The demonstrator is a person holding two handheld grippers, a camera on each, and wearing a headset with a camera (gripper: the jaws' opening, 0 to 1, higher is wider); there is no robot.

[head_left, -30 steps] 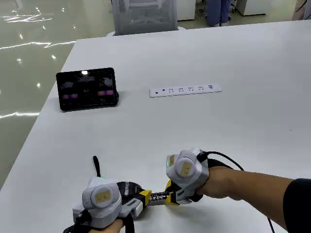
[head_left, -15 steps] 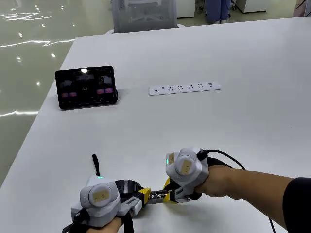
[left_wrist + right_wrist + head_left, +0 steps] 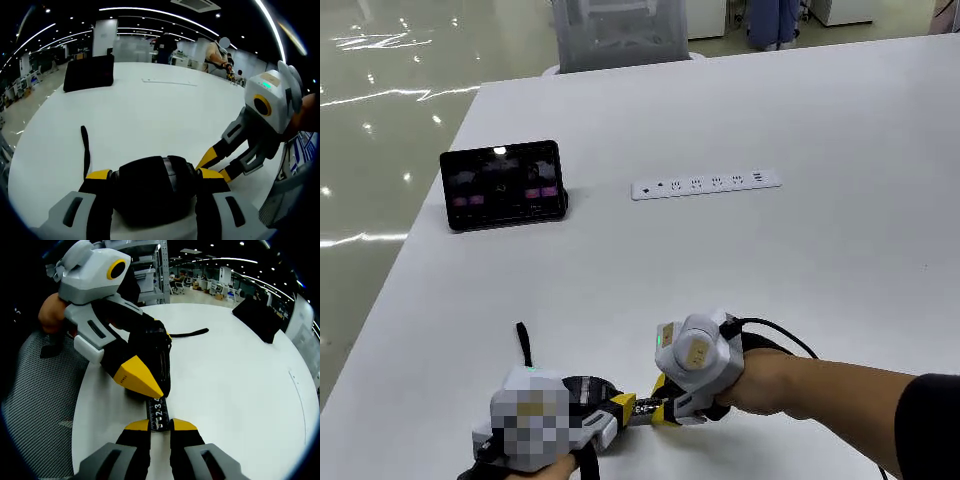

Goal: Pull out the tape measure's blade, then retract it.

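White and broad, the worktop (image 3: 800, 260) is filling most of the head view, with a glossy pale floor (image 3: 380, 120) running along the left edge and a grey mesh office chair (image 3: 620, 30) standing at the far side, top centre. A black tablet with a lit screen (image 3: 503, 184) is leaning upright at the upper left of that view, and a long white power strip (image 3: 706, 184) is lying flat to the right of it, well apart from the grippers.

Both grippers are working at the bottom centre of the head view, close to the near edge. The left gripper (image 3: 155, 174) is clamping its yellow-tipped jaws on the two sides of the black, rounded tape measure (image 3: 150, 192), which is resting on the worktop – low and central in the left gripper view. The tape measure's black wrist strap (image 3: 85, 150) is trailing away from it across the worktop, toward the left of that view.

The right gripper (image 3: 160, 427) is facing the left one, with its jaws closed together on the end of the pale, numbered blade (image 3: 158, 410). Only a short length of blade is showing between the case and these jaws – the two grippers are sitting just beside each other, tips nearly meeting. A hand and a dark sleeve are reaching in from the lower right of the head view, holding the right gripper.
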